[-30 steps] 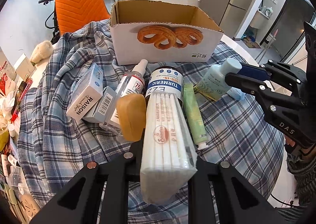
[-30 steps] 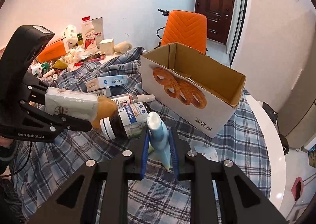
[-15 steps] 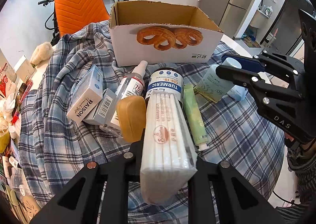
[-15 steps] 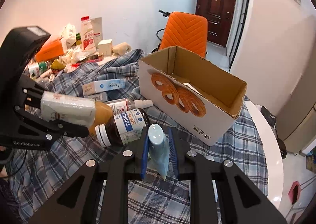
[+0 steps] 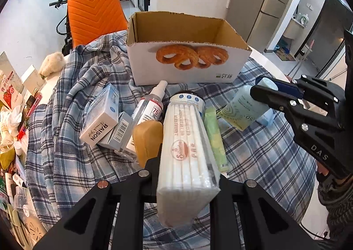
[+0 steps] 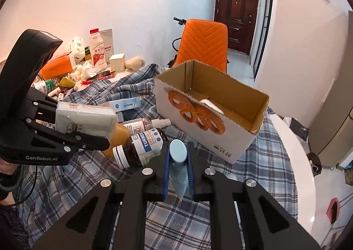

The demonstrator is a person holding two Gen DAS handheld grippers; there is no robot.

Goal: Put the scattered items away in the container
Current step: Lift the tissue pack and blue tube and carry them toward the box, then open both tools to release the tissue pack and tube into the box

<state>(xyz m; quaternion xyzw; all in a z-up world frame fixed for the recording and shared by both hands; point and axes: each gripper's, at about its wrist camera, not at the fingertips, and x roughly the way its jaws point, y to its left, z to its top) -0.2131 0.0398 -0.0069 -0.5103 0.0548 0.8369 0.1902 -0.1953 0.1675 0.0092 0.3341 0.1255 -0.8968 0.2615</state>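
Observation:
My left gripper (image 5: pixel 187 159) is shut on a white tissue pack (image 5: pixel 187 183) and holds it above the pile on the plaid cloth. My right gripper (image 6: pixel 178 148) has a light blue tube (image 6: pixel 177 168) between its blue pads. Its jaws are closing and pressing on the tube. In the left wrist view the tube (image 5: pixel 242 106) hangs at the right, just above the cloth. The open cardboard box (image 5: pixel 154 69) stands behind the pile, and a white item (image 6: pixel 209 104) lies inside it. A turmeric bottle (image 6: pixel 141 146), a spray bottle (image 5: pixel 150 108), a RAISON box (image 5: pixel 99 122), a tan block (image 5: pixel 147 139) and a green tube (image 5: pixel 215 137) lie on the cloth.
An orange chair (image 5: pixel 94 14) stands behind the table. Packets, bottles and wrappers (image 6: pixel 88 60) crowd the table's far left side by the wall. The white table edge (image 6: pixel 293 161) curves along the right, past the plaid cloth (image 5: pixel 66 150).
The right jaws have narrowed on the blue tube, and the tube sits slightly lower between them. The left gripper and its tissue pack have stayed where they were.

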